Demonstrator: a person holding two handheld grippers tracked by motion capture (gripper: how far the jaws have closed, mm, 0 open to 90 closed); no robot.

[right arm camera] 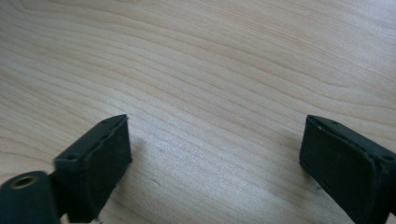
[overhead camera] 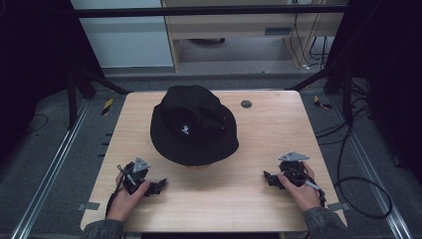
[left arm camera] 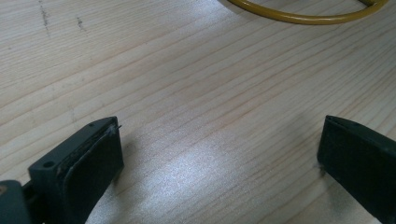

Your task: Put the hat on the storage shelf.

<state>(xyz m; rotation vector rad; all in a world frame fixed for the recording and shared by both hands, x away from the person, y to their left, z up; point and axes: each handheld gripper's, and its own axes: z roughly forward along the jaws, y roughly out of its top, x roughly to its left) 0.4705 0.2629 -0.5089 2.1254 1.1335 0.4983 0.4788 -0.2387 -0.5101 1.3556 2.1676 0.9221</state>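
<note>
Hat [overhead camera: 194,127]: one black bucket hat, crown up, brim spread flat. Sits on the desk [overhead camera: 259,194] toward the far edge, roughly midway between left and right edges. Small pale emblem on the front of the crown; crown top creased and slightly slumped. A thin yellow arc [left arm camera: 299,17] shows under the near brim in the left gripper view, perhaps a hoop or wire; cannot tell whether it belongs to the hat.

Handling, judged: cloth, light, soft, not fragile; will fold and sag when lifted by one point. Brim edge looks the best hold, the near brim being closest; two holds on opposite sides would keep it in shape. Crown pinch would crumple it.

Left gripper [overhead camera: 160,185]: near the left part of the near edge, held in a hand [overhead camera: 127,196], jaws spread wide, nothing between them, bare wood below.

Right gripper [overhead camera: 269,178]: near the right part of the near edge, jaws likewise spread, empty.

Small dark disc [overhead camera: 246,104]: set in the desk near the far edge, right of the hat.
</note>
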